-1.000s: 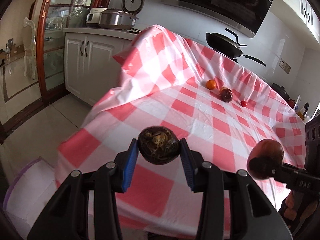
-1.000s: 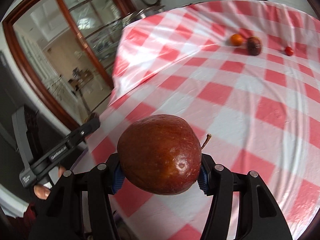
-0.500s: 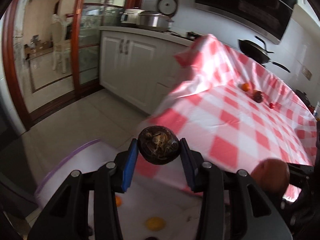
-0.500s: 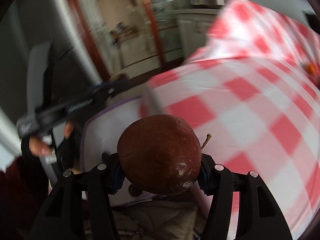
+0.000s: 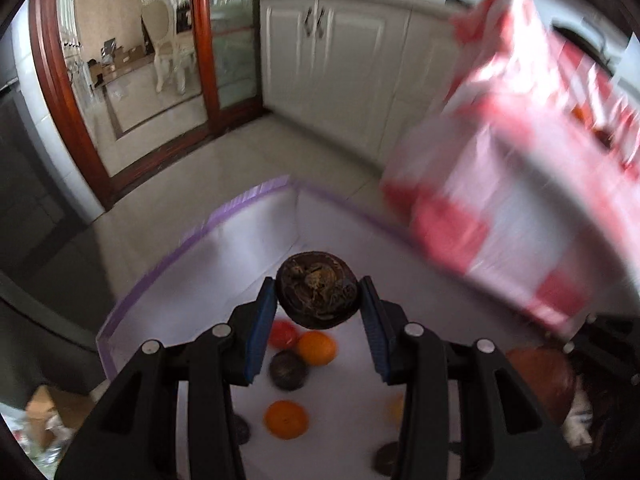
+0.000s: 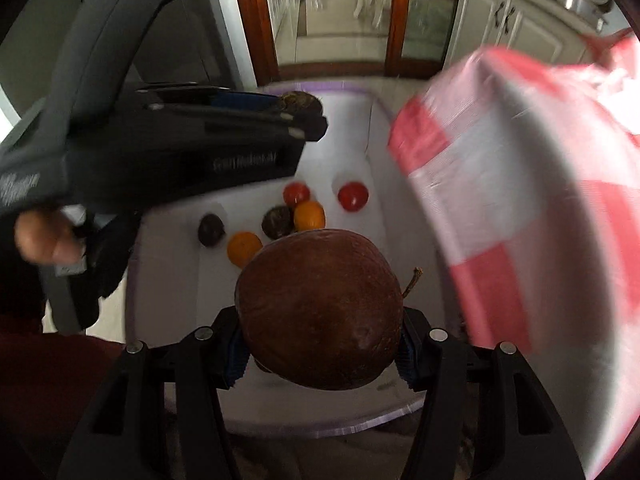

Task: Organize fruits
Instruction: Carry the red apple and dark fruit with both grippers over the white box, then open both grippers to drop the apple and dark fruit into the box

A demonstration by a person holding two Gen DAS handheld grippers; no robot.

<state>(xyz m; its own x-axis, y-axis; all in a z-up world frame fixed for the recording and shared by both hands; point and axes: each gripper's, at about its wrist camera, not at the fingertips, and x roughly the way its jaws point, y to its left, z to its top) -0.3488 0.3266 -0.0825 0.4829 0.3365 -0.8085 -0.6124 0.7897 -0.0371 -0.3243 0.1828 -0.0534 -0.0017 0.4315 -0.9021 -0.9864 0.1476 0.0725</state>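
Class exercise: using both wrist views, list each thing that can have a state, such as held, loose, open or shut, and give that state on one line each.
Left gripper: shut on the small dark wrinkled fruit.
Right gripper: shut on the large brown-red apple.
White bin with purple rim: open, on the floor.
Two oranges: loose in the bin.
Two red tomatoes: loose in the bin.
White cabinet doors: shut.

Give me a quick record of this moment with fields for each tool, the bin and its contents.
left tool: shut on a dark wrinkled fruit, above the bin
right tool: shut on a brown-red apple, above the bin
bin: white, purple rim, on the floor beside the checked tablecloth
bin contents: oranges, tomatoes, dark round fruits
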